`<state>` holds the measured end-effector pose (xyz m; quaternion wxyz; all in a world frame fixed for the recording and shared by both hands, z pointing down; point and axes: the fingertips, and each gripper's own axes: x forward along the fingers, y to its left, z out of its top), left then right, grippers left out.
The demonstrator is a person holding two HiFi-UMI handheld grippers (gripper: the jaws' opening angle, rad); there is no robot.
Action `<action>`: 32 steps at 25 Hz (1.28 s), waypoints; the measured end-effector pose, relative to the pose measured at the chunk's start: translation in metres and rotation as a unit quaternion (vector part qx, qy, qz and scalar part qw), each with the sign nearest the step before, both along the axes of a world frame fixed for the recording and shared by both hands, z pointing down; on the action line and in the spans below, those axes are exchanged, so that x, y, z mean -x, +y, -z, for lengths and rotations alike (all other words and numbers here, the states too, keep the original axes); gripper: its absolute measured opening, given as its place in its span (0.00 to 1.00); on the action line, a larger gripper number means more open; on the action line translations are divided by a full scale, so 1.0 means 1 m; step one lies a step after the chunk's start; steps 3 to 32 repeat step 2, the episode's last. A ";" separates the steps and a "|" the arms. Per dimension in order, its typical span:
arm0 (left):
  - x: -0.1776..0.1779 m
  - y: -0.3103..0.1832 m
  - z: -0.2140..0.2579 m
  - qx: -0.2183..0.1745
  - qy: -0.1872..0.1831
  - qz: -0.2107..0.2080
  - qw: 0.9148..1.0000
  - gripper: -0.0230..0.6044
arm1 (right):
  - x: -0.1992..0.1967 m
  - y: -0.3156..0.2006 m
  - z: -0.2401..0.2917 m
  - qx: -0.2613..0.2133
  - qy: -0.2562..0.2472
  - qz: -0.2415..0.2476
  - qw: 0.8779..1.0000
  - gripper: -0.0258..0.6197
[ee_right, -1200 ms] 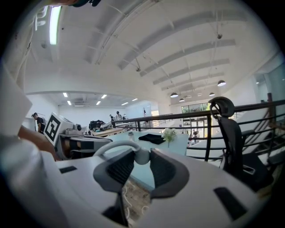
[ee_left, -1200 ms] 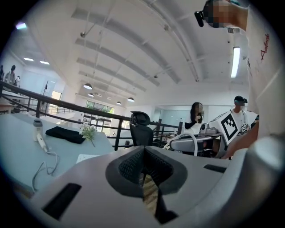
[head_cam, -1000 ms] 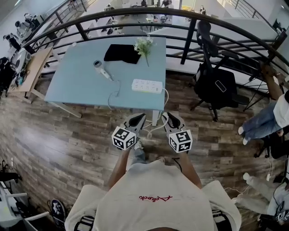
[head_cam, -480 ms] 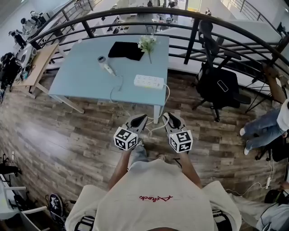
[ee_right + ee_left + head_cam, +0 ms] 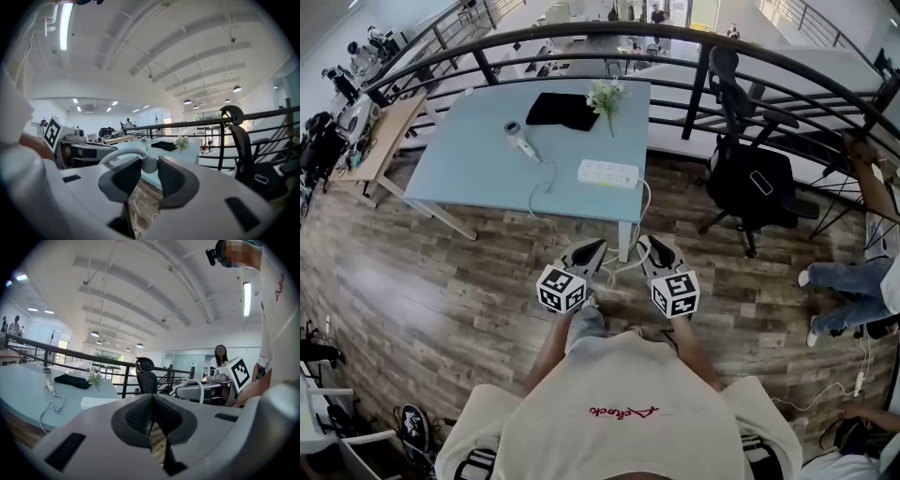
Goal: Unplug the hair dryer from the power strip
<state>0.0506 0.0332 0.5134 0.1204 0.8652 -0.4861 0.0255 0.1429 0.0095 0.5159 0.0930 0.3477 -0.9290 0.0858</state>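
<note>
**Grippers.** The left gripper (image 5: pixel 592 246) has its jaws pressed together with nothing between them. The right gripper (image 5: pixel 645 242) has its jaws spread; only floor and a loose white cable show through the gap, and nothing is held. The two grippers sit side by side in front of the person's white shirt (image 5: pixel 619 412), above the brown wooden plank floor (image 5: pixel 441 291). Both point toward 12 o'clock in the head view. Neither touches any object.

**Task items.** The light blue rectangular table (image 5: pixel 469 178) stands at 12 o'clock from the grippers, well apart from them.
- The white oblong power strip (image 5: pixel 607 172) lies near the table's near edge, at 12 o'clock from the left gripper.
- The white hair dryer (image 5: pixel 520 141) lies flat on the tabletop at 10 o'clock from the strip.
- The hair dryer's white cord (image 5: pixel 536 192) loops toward the near table edge. Whether its plug sits in the strip cannot be read.

**Surroundings.**
- A black folded cloth (image 5: pixel 562 110) and a small bunch of white flowers (image 5: pixel 606 94) lie at the table's far edge.
- A white cable (image 5: pixel 628 255) trails on the floor by the table leg.
- A black metal railing (image 5: pixel 694 37) curves behind the table.
- A black office chair (image 5: pixel 750 178) stands at 2 o'clock from the right gripper.
</note>
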 end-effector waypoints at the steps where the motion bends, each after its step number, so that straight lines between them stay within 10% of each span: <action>1: -0.001 0.000 0.000 0.001 -0.001 0.000 1.000 0.05 | -0.001 0.001 -0.001 0.001 0.001 0.000 1.000 0.23; 32: -0.002 0.001 -0.001 0.002 -0.002 0.000 1.000 0.05 | -0.001 0.001 -0.001 0.001 0.001 0.001 1.000 0.23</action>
